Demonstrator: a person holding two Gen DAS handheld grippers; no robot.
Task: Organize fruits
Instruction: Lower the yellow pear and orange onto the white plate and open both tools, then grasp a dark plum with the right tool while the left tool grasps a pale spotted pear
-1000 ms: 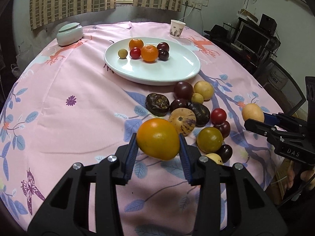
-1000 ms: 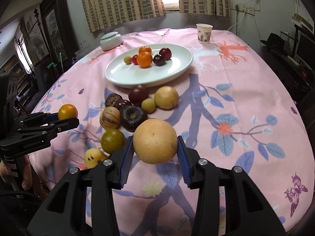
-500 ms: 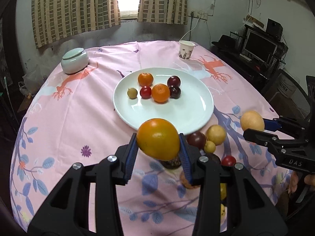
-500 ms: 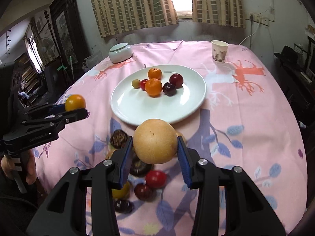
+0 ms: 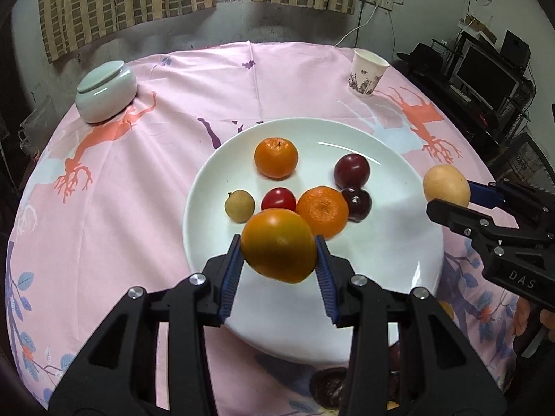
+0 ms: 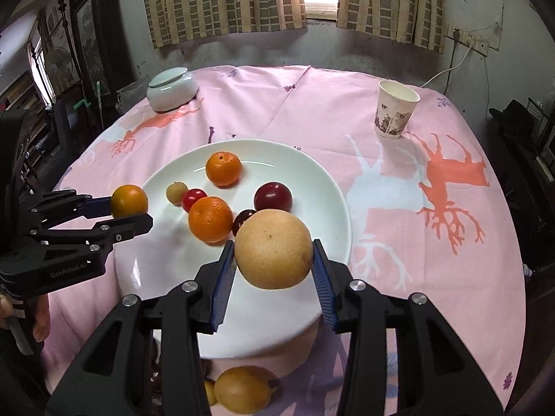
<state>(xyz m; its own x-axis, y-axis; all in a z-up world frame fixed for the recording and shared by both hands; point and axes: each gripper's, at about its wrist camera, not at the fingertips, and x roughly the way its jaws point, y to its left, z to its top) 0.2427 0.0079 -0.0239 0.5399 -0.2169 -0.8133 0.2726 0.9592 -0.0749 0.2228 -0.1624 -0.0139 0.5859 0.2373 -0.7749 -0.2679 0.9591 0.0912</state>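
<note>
Left gripper (image 5: 278, 266) is clamped on an orange-yellow tomato-like fruit (image 5: 278, 245), both blue pads pressing its sides, fruit held in the air over the near part of the white plate (image 5: 399, 242). Right gripper (image 6: 272, 270) is clamped on a tan round pear (image 6: 273, 249) the same way, also above the plate's near side.

Ahead of the left jaws on the plate: an orange mandarin (image 5: 322, 210) just beyond the held fruit, a red cherry tomato (image 5: 278, 199) touching it, a small tan longan-like fruit (image 5: 239, 206) to the left, a dark plum (image 5: 357, 204) to the right, a bigger red plum (image 5: 351, 171) behind that, a second mandarin (image 5: 276, 158) furthest out.

Under the right jaws, off the plate's near rim, a yellow fruit (image 6: 242, 393) lies on the pink tablecloth (image 6: 433, 277); dark fruit beside it mostly hidden by the gripper body.

Far beyond both jaws: a lidded pale-green ceramic jar (image 5: 105, 91) to the left, a paper cup (image 5: 368, 73) to the right, both on the cloth and well apart from the plate.
</note>
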